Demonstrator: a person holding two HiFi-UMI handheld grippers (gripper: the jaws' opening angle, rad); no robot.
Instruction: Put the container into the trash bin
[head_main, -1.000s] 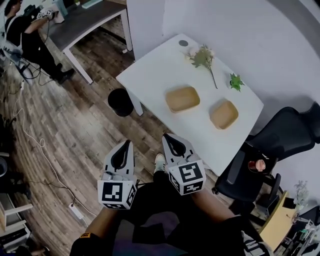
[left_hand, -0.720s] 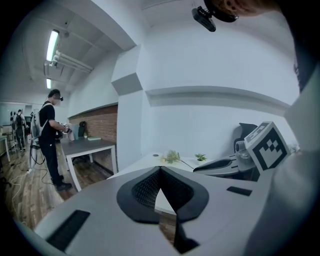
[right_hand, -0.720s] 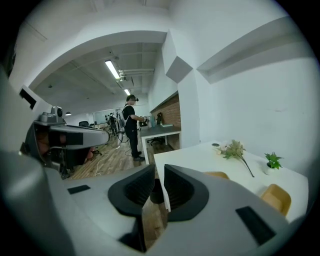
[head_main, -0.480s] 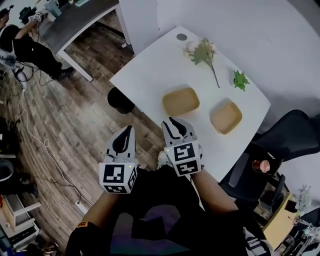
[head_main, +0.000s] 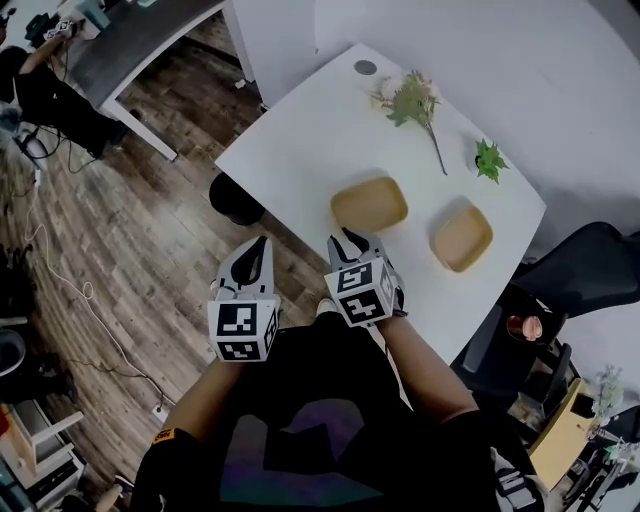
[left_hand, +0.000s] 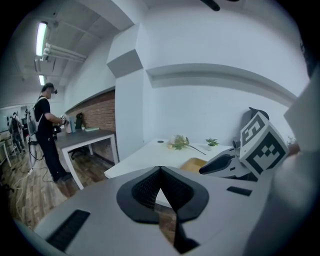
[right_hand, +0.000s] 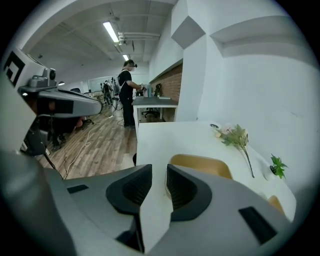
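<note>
The right claw (head_main: 352, 240) hangs over the worktop's (head_main: 300, 140) near edge. Its jaws are opening, with nothing between them. The nearer container (head_main: 369, 204) lies at its 12 o'clock, close but untouched. The left claw (head_main: 258, 247) is pressed together and empty, out over the floor at 9 o'clock of the right one.

The container is a shallow tan tray with rounded corners, open side up and apparently empty. A second container (head_main: 462, 238) sits at its 4 o'clock. The bin (head_main: 237, 200), dark and round, stands on the floor at the container's 9 o'clock, just off the worktop's edge.

The tray looks light and thin-walled, probably pressed pulp: stiff enough to lift by one side, though a hard pinch could buckle it. The near rim seems the best hold, with one pad inside the wall and one outside. Being light, it may skid if nudged first.
</note>
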